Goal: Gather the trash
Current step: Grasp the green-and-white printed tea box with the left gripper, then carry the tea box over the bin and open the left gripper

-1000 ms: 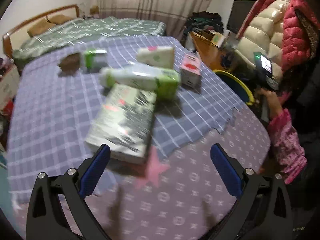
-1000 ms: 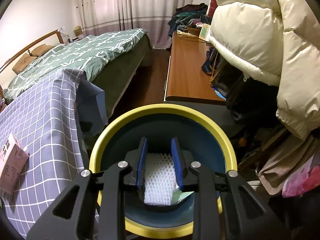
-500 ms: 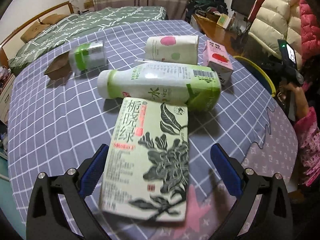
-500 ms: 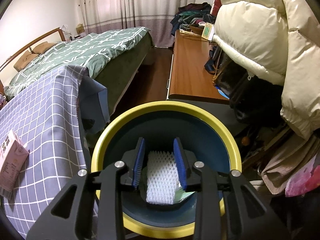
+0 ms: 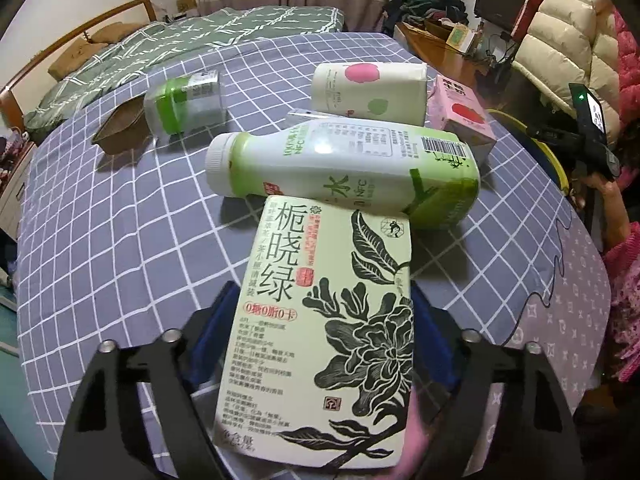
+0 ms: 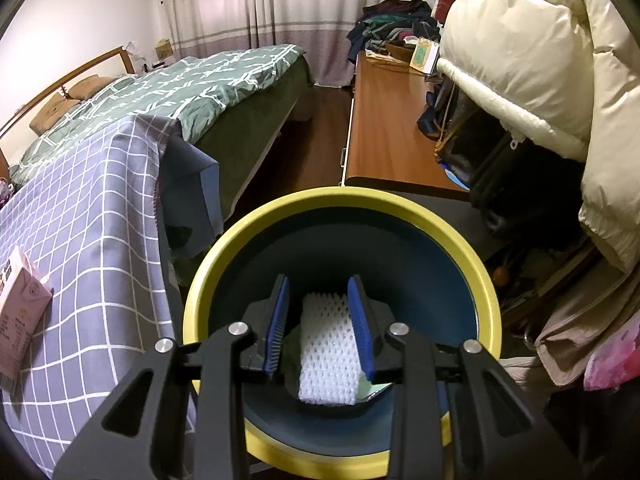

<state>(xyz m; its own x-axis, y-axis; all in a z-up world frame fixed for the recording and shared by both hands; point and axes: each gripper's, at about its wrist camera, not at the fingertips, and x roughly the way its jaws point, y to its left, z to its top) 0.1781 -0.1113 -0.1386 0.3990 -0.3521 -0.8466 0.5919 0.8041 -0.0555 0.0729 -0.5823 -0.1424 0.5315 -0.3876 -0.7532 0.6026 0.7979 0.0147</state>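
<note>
Left gripper (image 5: 324, 344) clamped on tea carton (image 5: 324, 320), lifting off table (image 5: 120, 240).
Right gripper (image 6: 320, 324) parted over foam net (image 6: 328, 356) in bin (image 6: 400, 204); next: carry carton binward.

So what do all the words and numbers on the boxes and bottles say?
"栀晓绿" in big letters on the green tea carton.
"0糖0脂0卡" in red, lower on the same carton.
"NFC" and "水" on the green bottle; its barcode digits are too small.
The pink carton, the white carton and the small jar: too blurred to read.
</note>
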